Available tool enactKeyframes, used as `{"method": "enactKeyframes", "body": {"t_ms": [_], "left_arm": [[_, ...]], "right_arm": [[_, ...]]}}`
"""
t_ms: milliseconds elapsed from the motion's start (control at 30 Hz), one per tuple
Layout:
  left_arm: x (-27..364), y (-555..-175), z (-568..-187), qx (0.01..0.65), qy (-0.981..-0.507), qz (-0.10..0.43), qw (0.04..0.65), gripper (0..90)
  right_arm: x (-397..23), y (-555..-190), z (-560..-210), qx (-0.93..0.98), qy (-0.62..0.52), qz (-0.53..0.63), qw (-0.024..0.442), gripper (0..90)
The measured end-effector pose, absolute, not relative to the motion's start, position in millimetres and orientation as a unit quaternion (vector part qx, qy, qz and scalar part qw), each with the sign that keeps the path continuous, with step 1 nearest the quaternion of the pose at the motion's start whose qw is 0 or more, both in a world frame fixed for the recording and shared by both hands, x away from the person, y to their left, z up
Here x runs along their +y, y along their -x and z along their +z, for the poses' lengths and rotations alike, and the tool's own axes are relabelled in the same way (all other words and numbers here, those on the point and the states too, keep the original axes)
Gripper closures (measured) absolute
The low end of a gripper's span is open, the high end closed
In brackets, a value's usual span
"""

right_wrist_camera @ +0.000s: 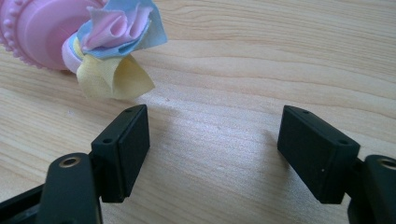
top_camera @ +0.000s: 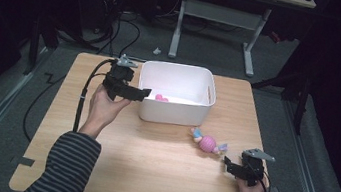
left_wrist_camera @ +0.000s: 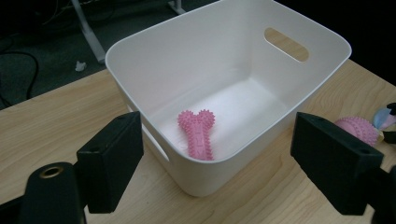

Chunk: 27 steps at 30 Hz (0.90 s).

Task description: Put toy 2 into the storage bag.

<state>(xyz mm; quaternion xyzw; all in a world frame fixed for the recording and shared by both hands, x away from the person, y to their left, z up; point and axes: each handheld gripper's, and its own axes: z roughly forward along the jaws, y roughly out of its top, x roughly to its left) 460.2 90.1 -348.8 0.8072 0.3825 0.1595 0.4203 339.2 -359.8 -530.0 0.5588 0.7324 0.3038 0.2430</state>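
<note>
A white tub (top_camera: 175, 111) stands on the wooden table, and a pink spiky bone toy (left_wrist_camera: 200, 134) lies on its floor; the same toy (top_camera: 160, 97) shows from above. My left gripper (top_camera: 144, 93) hovers at the tub's left rim, jaws open and empty. In the left gripper view the tub (left_wrist_camera: 154, 65) sits just past the pads. A pink ball toy with pastel cloth tails (top_camera: 208, 143) rests on the table in front of the tub. My right gripper (top_camera: 227, 163) sits low near the table's right front, open, a short way from the ball toy (right_wrist_camera: 44, 28).
A light wooden table (top_camera: 147, 173) carries everything. Beyond its far edge a white desk frame (top_camera: 218, 14) and cables stand on the dark floor. The tub has a handle slot (left_wrist_camera: 286, 44) in its far wall.
</note>
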Motion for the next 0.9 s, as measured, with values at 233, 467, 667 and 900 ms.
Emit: {"method": "enactKeyframes", "body": {"t_ms": [233,467,667,900], "left_arm": [[100.8,-450.7,-350.4,0.393,-0.803,0.169,0.415,18.2],[113.3,-442.2,-354.4,0.402,-0.796,0.169,0.420,18.4],[125.5,-438.3,-361.5,0.416,-0.789,0.166,0.420,18.5],[135.4,-431.3,-364.7,0.425,-0.781,0.167,0.425,18.6]], "right_arm": [[-359.9,-339.2,-530.0,0.733,-0.559,0.304,0.243,25.5],[-359.8,-339.2,-530.0,0.733,-0.559,0.304,0.243,25.5],[-359.8,-339.2,-530.0,0.733,-0.559,0.304,0.243,25.5],[-359.7,-339.1,-530.0,0.732,-0.559,0.304,0.243,25.5]]}}
